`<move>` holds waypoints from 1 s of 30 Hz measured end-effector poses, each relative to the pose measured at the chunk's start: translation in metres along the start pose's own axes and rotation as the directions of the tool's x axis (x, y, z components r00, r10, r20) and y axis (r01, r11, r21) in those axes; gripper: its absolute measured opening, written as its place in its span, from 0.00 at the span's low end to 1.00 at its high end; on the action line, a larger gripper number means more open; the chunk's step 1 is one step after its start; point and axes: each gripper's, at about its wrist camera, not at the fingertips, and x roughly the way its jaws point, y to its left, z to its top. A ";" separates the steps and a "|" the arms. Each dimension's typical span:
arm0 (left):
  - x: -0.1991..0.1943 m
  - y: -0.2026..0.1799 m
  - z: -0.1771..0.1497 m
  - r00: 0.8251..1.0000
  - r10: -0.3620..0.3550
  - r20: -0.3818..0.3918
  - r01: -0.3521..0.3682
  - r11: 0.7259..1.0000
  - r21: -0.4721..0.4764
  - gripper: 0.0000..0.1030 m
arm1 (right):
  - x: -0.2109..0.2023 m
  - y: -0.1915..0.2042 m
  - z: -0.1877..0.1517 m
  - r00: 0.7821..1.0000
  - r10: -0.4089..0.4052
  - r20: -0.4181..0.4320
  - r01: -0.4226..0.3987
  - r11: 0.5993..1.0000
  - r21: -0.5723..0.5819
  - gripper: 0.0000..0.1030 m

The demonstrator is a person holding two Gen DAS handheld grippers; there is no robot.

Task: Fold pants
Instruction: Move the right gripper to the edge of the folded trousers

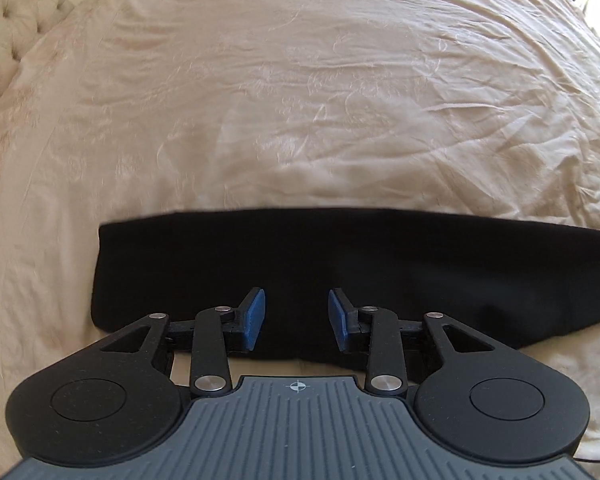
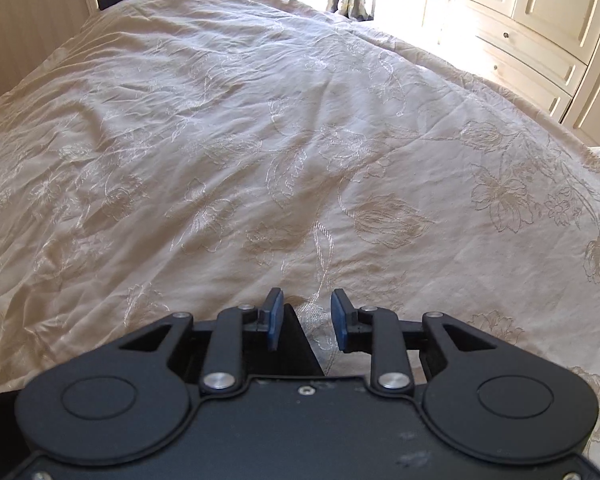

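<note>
While the left gripper (image 1: 296, 320) hovers level with fingers spread over the black pants (image 1: 340, 272) low in frame, the right gripper (image 2: 306, 326), also spread, sits at their corner on the bedspread (image 2: 260, 140).

black pants (image 1: 340, 264) | laid flat as a long, narrow folded band across the near part of the bed | left end cut straight, right end running out of the left wrist view | a dark pointed corner (image 2: 296, 344) is seen in the right wrist view
</note>
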 end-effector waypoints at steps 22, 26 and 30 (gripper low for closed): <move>0.007 0.020 -0.097 0.984 -0.177 -0.013 0.178 0.984 0.021 0.33 | -0.153 0.238 -0.209 0.766 0.558 -0.318 -0.639 0.715 -0.283 0.30; 0.010 0.041 -0.098 0.976 -0.220 0.000 0.220 0.975 0.043 0.33 | -0.144 0.279 -0.237 0.781 0.527 -0.335 -0.617 0.735 -0.281 0.30; 0.017 0.059 -0.103 0.970 -0.241 -0.018 0.242 0.966 0.087 0.33 | -0.127 0.310 -0.254 0.811 0.470 -0.348 -0.568 0.777 -0.273 0.30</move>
